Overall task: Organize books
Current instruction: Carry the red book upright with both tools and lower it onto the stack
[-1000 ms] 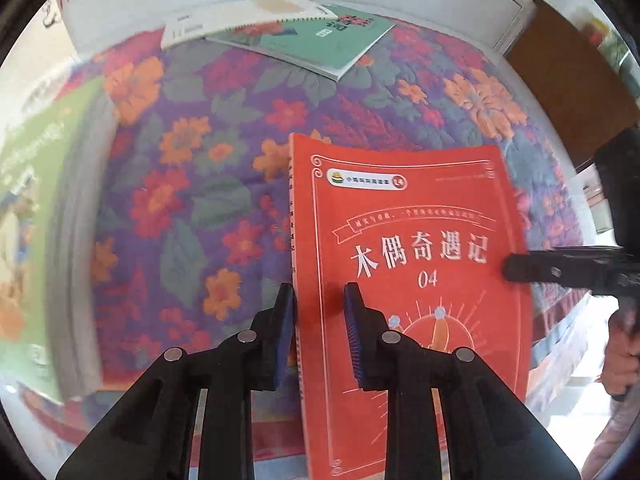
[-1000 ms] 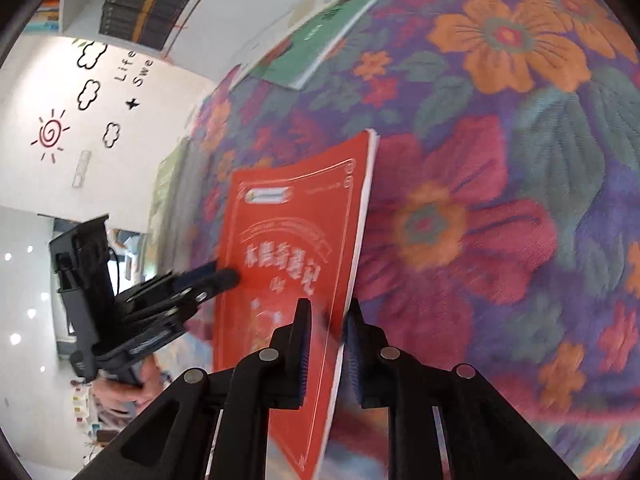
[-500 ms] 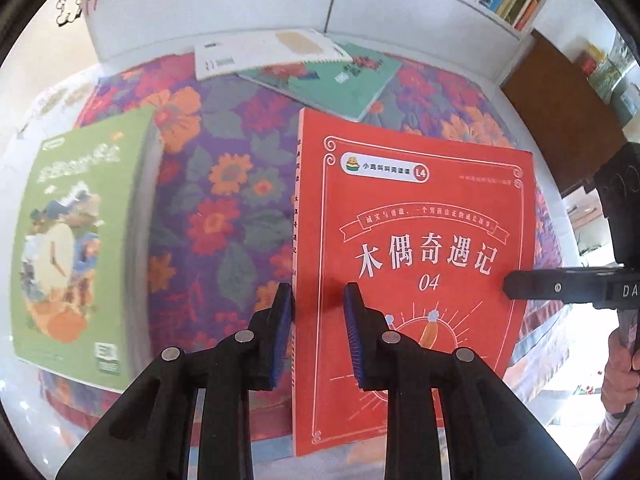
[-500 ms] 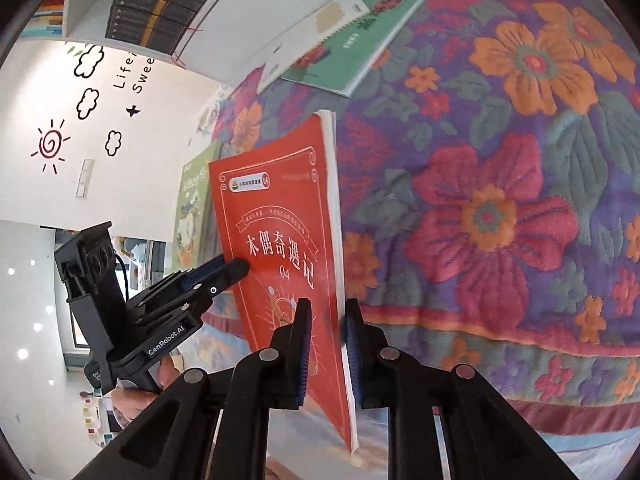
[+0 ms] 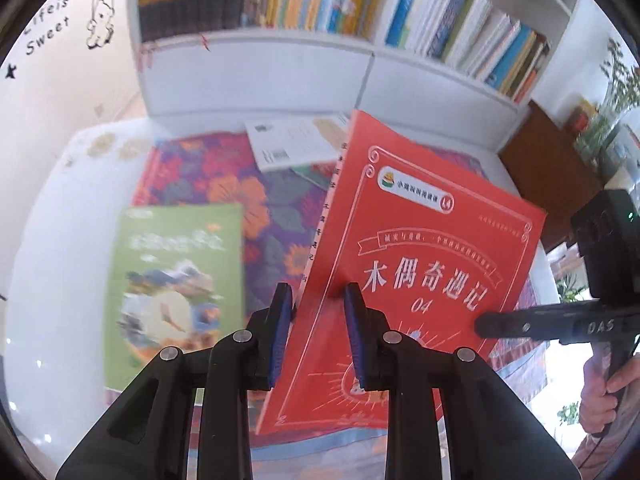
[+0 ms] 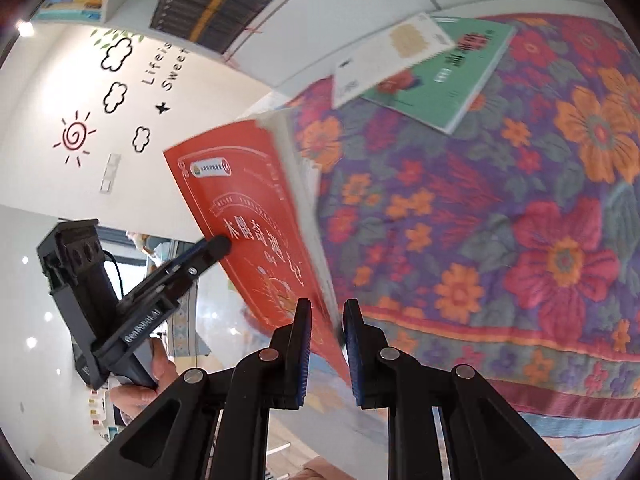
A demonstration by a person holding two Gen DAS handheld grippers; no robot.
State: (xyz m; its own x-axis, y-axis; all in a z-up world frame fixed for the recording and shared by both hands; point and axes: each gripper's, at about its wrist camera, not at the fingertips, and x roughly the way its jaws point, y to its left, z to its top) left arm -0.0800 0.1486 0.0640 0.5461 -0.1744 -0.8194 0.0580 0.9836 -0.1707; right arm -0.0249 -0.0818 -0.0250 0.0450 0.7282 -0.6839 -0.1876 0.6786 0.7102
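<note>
Red book [image 5: 420,248], floral purple cloth [image 6: 520,208]

Home reading room: packed bookshelf [image 5: 360,8], wall decals [image 6: 116,80], floral quilt [image 6: 520,220].

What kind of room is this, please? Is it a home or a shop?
Probably a home, perhaps a child's room or reading corner. A white bookshelf full of books stands behind a table under a flowered cloth, and the wall has playful stickers of a sun and clouds.

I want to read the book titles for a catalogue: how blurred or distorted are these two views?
Left wrist view: red book title sharp, green book motion-blurred, shelf curved by fisheye. Right wrist view: red book's page edge smeared, teal book soft.
</note>
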